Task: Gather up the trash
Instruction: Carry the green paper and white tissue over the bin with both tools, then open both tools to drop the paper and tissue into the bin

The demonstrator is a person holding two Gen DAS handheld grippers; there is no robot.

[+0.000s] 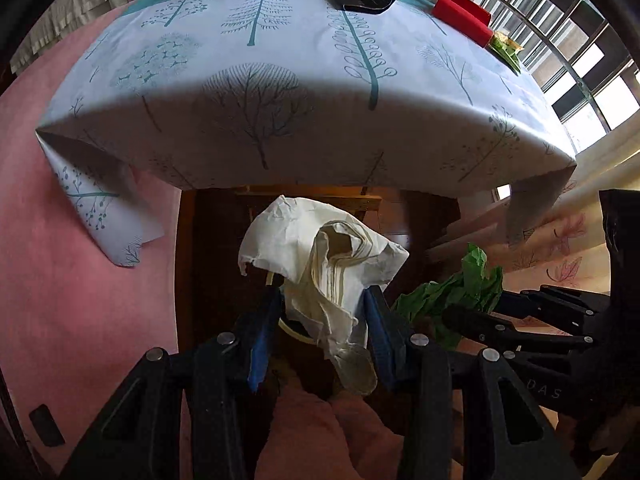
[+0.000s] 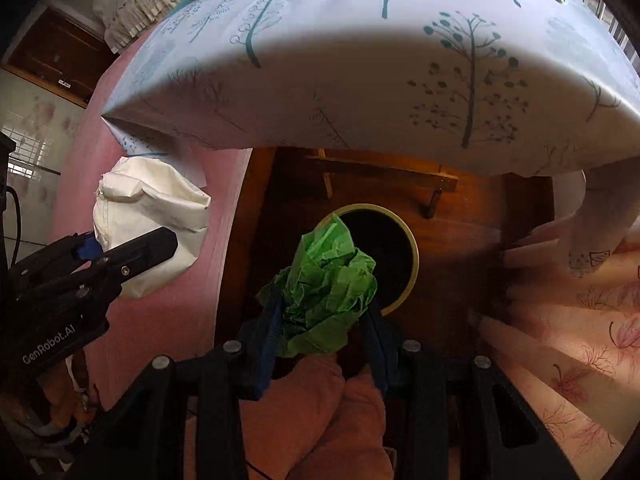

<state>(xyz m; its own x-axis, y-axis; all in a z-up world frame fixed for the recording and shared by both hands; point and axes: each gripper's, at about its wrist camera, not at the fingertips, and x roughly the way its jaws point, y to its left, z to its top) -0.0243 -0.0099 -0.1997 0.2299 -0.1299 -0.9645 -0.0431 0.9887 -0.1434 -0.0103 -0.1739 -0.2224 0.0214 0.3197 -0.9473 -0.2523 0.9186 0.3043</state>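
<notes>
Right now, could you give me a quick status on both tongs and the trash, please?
Left tongs shut on white crumpled paper. Right tongs shut on green crumpled paper, over the bin. Nothing blocking the bin mouth.

Paper wad [image 1: 320, 256] sits betw left gripper [image 1: 324, 320] jaws; tissue wad [image 2: 328, 284] betw right gripper [image 2: 326, 320] jaws, w/ bin [image 2: 404, 240] just beyond it. Table [image 2: 360, 80] ahead of both. Right gripper lies right of left.
</notes>
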